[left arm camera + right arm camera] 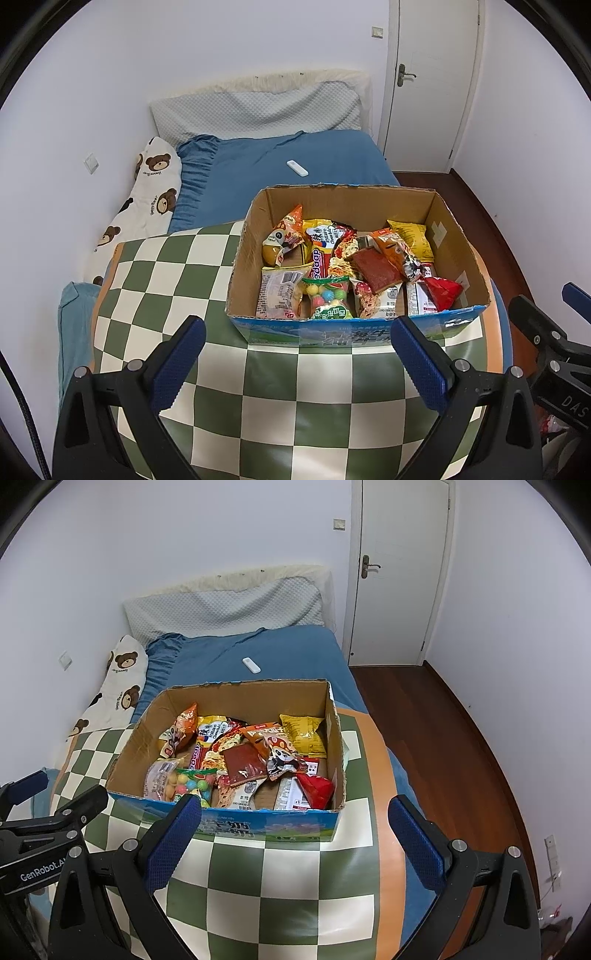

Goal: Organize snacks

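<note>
A corrugated cardboard box [354, 328], open-topped with ragged cut edges and a glossy blue printed outside, sits on a green-and-cream checked mat [280, 398] laid over a bed. Inside the box lie crinkly foil and plastic snack packets [373, 275], among them a clear bag of round coloured candy balls [328, 295]. Just before the box, the left gripper [299, 365] and right gripper [295, 845] hover spread wide, empty, their blue pads [173, 843] ribbed. Beyond the box, a slim white remote [297, 168] rests on the blue sheet.
</note>
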Action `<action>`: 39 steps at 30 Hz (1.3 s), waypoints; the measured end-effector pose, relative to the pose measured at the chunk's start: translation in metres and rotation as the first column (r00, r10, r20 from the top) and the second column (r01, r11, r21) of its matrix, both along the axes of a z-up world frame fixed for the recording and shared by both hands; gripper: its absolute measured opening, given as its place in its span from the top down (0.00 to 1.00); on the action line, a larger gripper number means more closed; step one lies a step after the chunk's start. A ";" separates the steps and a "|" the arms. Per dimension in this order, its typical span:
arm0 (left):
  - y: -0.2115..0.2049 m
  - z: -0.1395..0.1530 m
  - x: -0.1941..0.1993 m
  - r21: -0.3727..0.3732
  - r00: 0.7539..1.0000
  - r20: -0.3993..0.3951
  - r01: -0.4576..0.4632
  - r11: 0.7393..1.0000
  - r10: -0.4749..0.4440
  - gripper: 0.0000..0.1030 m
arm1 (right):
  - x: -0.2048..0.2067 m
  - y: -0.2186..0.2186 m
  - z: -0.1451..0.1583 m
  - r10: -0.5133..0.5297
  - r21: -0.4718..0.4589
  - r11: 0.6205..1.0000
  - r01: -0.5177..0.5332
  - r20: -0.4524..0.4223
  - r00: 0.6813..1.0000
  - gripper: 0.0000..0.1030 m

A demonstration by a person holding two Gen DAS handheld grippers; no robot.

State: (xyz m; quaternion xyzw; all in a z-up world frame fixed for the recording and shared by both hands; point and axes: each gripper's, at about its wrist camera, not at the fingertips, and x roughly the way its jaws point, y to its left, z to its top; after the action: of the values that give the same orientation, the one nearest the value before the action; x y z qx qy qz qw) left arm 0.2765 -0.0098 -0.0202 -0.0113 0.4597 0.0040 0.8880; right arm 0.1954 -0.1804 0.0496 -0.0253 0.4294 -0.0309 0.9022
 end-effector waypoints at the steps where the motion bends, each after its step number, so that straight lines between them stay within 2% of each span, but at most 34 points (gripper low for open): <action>1: 0.000 0.000 0.000 0.000 1.000 0.000 -0.001 1.000 0.001 0.00 | -0.001 0.000 0.001 0.001 -0.002 1.000 -0.001 0.000 1.000 0.00; 39: 0.000 0.010 -0.007 -0.007 1.000 0.019 0.016 1.000 -0.015 0.00 | -0.006 -0.001 0.008 0.003 0.002 1.000 -0.003 0.008 1.000 0.00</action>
State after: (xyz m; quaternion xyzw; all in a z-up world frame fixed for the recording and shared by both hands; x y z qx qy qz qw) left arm 0.2698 -0.0101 -0.0098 -0.0108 0.4516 -0.0046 0.8922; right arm 0.1890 -0.1816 0.0577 -0.0248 0.4259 -0.0290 0.9039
